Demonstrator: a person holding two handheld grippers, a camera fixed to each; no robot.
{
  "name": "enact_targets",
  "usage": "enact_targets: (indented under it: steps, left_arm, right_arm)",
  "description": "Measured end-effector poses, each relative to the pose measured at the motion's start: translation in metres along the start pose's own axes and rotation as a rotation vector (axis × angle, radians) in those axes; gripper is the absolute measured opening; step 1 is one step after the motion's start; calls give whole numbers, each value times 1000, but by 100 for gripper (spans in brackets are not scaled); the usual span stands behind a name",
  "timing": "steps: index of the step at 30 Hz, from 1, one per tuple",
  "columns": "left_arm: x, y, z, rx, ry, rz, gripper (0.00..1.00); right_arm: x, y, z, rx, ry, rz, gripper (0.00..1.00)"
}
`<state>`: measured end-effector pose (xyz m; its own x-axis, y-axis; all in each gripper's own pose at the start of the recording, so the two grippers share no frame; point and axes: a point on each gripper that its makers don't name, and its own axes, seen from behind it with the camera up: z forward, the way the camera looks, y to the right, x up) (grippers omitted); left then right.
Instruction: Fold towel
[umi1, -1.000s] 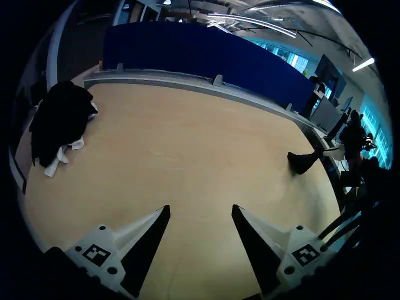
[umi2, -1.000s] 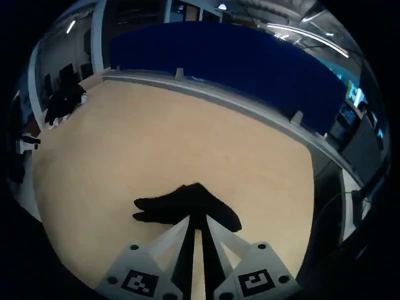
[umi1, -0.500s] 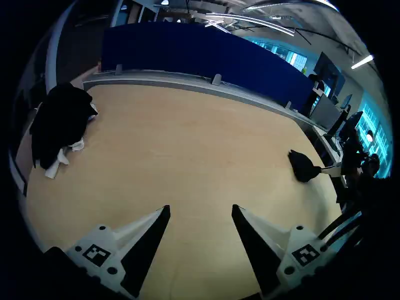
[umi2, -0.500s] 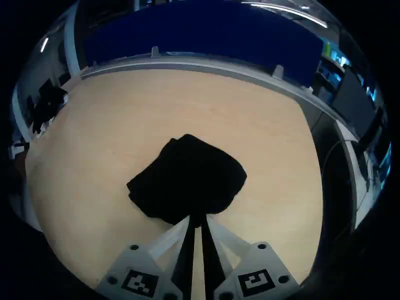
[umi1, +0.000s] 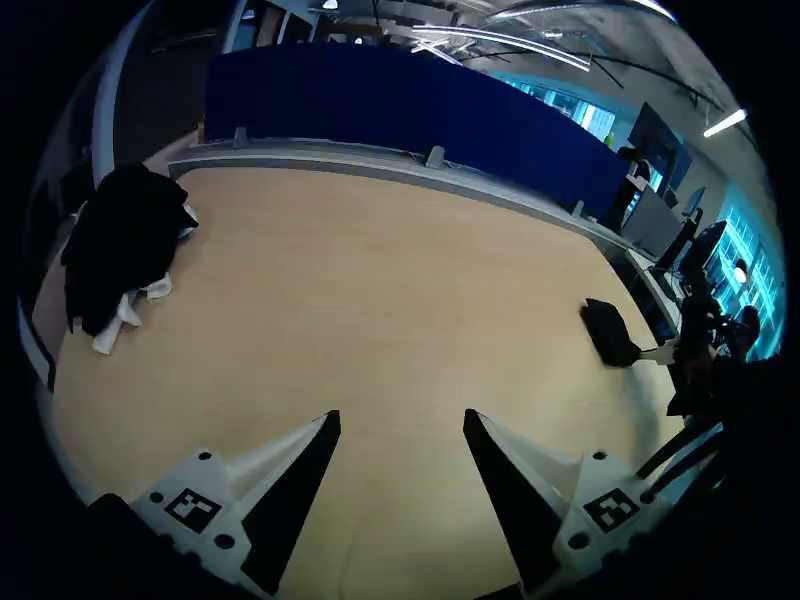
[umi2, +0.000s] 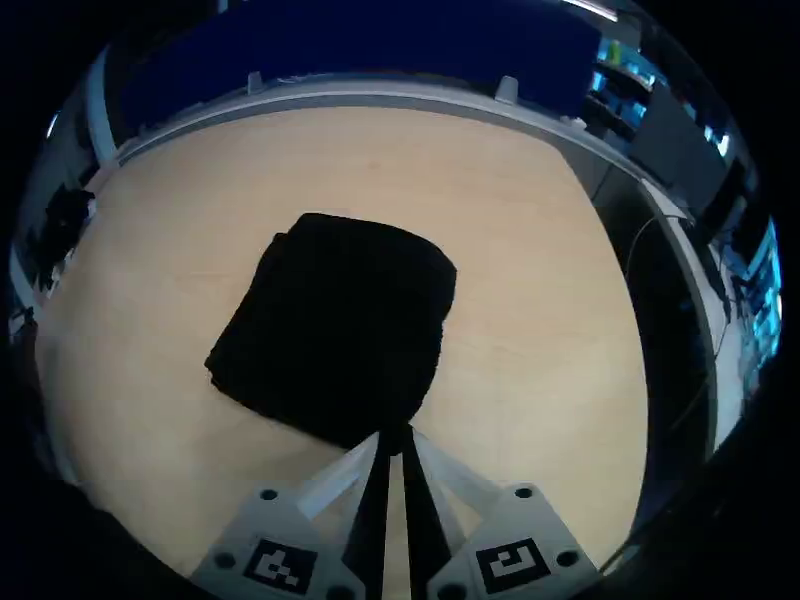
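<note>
Right gripper clenched on the black towel; left gripper released over bare wood.

In the right gripper view, the two fingers come together to a narrow slit, and their tips pinch the edge of the towel nearest them. The towel stretches away ahead of the tips and a little to their left, as a folded dark slab lying on the pale wooden surface. In the left gripper view, that gripper's fingers stand wide apart with only surface between them. The towel shows well ahead and far off to their right, near the surface's edge. Far to the left of the fingers, a pile of dark cloth with some white cloth under it sits at the opposite edge. Beyond everything, a blue partition runs along the far side.
</note>
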<state>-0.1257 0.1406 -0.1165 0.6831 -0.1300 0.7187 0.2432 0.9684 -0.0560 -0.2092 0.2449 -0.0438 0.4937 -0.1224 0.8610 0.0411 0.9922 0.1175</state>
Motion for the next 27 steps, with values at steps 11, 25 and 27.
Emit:
enact_targets:
  steps: [11,25,27]
  left_arm:
    - [-2,0,0,-2,-2,1,91]
    - [-1,-2,1,-11,-2,3,91]
    - [-1,-2,0,-14,-2,5,91]
  right_arm:
    - [1,7,7,-48,-10,13,8]
    - [6,10,-5,-91,34,20,30]
    - [7,12,-8,-99,41,21,34]
